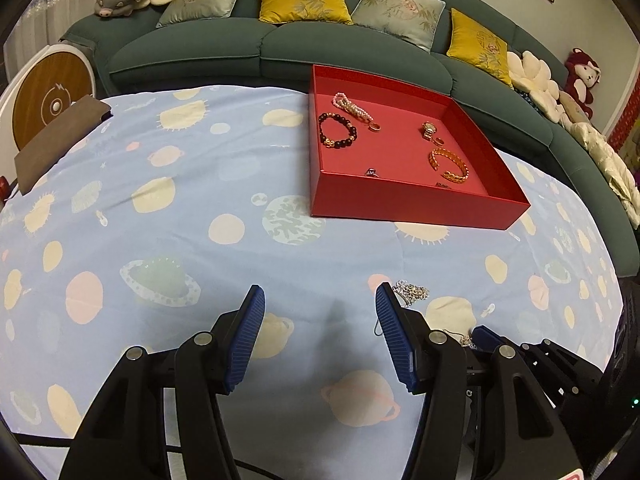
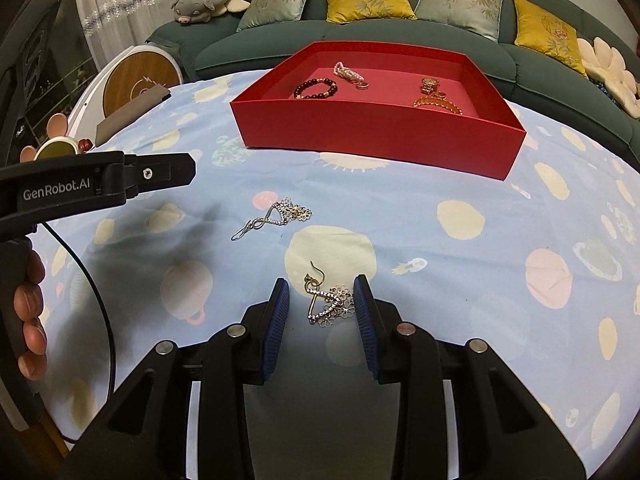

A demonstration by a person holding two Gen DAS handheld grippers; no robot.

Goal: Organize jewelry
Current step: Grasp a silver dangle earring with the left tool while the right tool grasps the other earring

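A red tray (image 1: 408,204) (image 2: 372,140) on the table holds a dark bead bracelet (image 1: 338,130) (image 2: 316,88), a pink pearl bracelet (image 1: 352,106) (image 2: 348,72), a gold watch (image 1: 428,129) (image 2: 429,85), a gold bangle (image 1: 448,164) (image 2: 438,103) and small rings. Two silver flower earrings lie on the cloth. My right gripper (image 2: 322,306) is open with one earring (image 2: 330,302) between its pads, on the cloth. The other earring (image 2: 280,216) (image 1: 412,292) lies farther left. My left gripper (image 1: 320,320) is open and empty, just left of that earring.
The table has a blue planet-print cloth (image 1: 200,208) (image 2: 460,264). A green sofa (image 1: 280,44) with cushions runs behind it. A brown pouch (image 1: 56,140) lies at the table's left edge, beside a round wooden-faced device (image 1: 52,96). The left gripper's body (image 2: 92,184) reaches in from the left.
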